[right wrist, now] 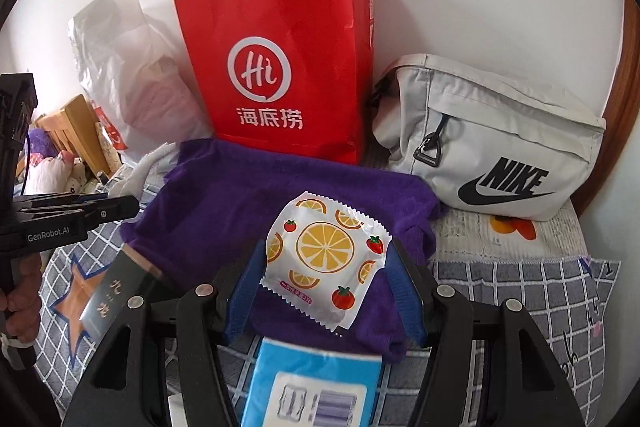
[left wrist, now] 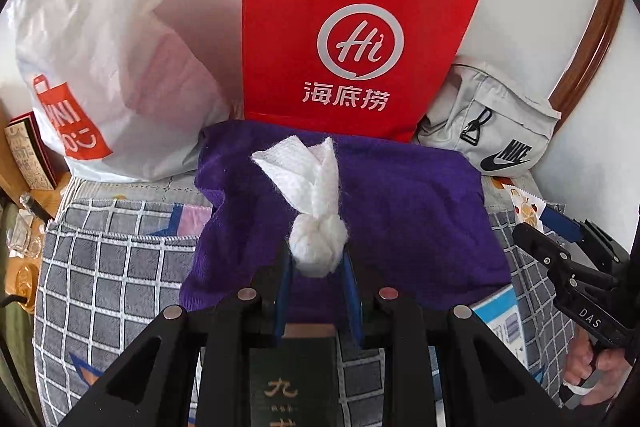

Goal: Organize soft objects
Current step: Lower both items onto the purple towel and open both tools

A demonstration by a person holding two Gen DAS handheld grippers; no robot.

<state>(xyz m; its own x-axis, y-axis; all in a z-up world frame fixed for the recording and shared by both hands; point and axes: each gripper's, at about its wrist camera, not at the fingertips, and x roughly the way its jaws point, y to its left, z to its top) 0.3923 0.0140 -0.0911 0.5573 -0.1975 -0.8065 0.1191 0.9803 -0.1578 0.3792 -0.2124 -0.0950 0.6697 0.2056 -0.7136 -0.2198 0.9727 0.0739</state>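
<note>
Behind purple towel [right wrist: 248, 195]: red bag [right wrist: 280, 67], grey pouch [right wrist: 500, 131].

From my remote rig: a grey-and-white checked bed cover [right wrist: 520, 291] carries a purple fleece towel [right wrist: 240, 195], red paper bag [right wrist: 288, 67], grey Nike pouch [right wrist: 500, 143] and white plastic bag [left wrist: 100, 47].

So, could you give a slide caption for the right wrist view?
Right gripper holds a fruit-print sachet above a purple towel, facing a red paper bag.
</note>
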